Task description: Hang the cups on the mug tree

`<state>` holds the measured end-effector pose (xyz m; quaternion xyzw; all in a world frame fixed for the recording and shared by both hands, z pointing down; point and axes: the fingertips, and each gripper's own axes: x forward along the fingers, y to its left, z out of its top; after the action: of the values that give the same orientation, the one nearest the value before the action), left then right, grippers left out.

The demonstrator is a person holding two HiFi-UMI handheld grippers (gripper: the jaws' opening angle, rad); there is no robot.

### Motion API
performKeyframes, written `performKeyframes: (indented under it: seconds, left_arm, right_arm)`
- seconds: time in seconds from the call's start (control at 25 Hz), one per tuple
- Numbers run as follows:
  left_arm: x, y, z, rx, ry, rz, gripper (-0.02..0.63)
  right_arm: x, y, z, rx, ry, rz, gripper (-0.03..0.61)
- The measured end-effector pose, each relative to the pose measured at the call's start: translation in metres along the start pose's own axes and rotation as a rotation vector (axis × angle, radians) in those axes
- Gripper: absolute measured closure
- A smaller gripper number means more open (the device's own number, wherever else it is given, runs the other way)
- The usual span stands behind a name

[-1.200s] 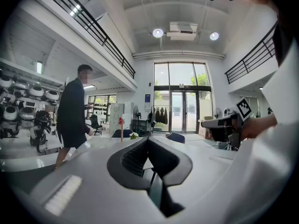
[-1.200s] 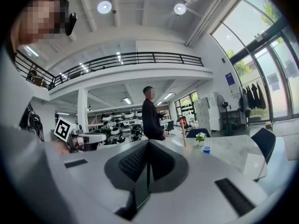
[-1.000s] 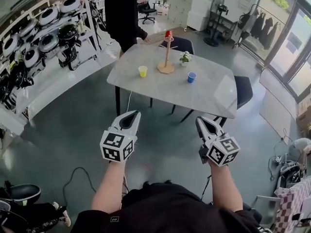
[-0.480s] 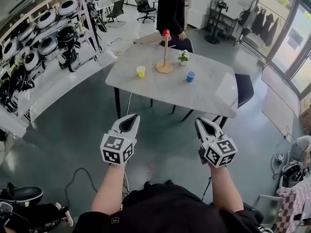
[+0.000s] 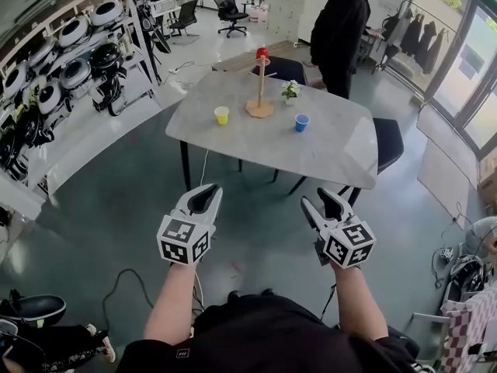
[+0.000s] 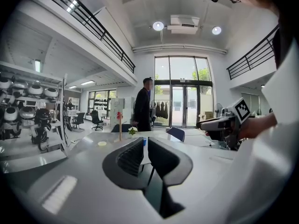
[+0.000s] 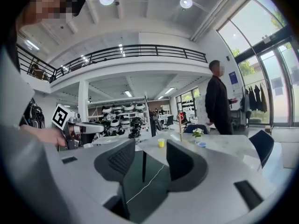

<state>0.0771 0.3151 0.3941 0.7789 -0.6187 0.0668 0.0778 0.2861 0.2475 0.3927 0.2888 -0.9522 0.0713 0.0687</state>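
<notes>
A wooden mug tree stands at the far side of the grey table, with a red cup on its top. On the tabletop a yellow cup sits to the tree's left and a blue cup to its right. Both grippers hang over the floor, well short of the table. My left gripper is shut and empty. The jaws of my right gripper are opening, with nothing between them. The right gripper view shows the yellow cup and the blue cup far ahead.
A small potted plant stands beside the tree. A person in black stands behind the table's far right. Dark chairs sit at the table's right and far sides. Shelves of round white devices line the left wall.
The person in black has walked from the table's far left to its far right. My right gripper's jaws have parted. The left gripper stays shut.
</notes>
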Motion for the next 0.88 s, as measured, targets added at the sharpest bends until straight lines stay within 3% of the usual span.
performKeyframes:
  seconds: [0.08,0.16,0.32,0.48,0.88]
  left_arm:
    - [0.001,-0.002,-0.002,0.0,0.004,0.0,0.587]
    - [0.002,-0.003,-0.004,-0.005,0.013,0.0,0.51]
    - [0.008,-0.008,-0.006,-0.003,0.019,0.003,0.488]
    - [0.016,-0.013,-0.004,-0.01,0.02,0.026,0.417]
    - [0.049,-0.054,-0.006,-0.035,0.028,0.006,0.399]
  right_arm:
    - [-0.001,-0.001,0.0,0.004,-0.003,0.006,0.388]
    - [-0.001,-0.002,0.002,0.006,-0.009,0.01,0.37]
    - [-0.005,-0.006,0.002,0.012,-0.02,0.015,0.347]
    - [-0.012,-0.015,-0.002,0.02,-0.017,0.023,0.333]
    - [-0.04,-0.05,-0.011,0.067,-0.05,0.01,0.327]
